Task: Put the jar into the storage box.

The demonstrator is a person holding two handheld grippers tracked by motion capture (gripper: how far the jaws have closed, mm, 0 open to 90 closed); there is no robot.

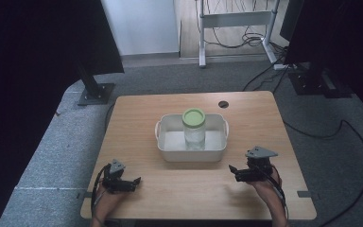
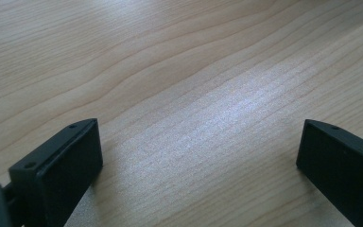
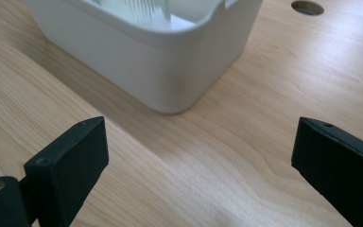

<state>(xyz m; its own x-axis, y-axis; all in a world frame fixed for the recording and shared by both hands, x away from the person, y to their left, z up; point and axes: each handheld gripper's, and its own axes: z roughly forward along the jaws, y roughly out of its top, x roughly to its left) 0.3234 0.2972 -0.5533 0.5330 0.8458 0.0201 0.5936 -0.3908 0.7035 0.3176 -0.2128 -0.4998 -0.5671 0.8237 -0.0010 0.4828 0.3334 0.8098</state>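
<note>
Green-lidded jar (image 1: 194,128) stands in white tub (image 1: 169,153), between and beyond both wide-open, empty tools (image 1: 137,180) (image 1: 231,168).

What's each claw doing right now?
Left claw: open, holding nothing, over bare table.
Right claw: open, holding nothing, facing the white tub.

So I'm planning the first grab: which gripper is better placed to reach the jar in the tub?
Probably the right gripper: its open jaws already face the tub holding the jar. The left gripper, also open, faces bare table.
</note>
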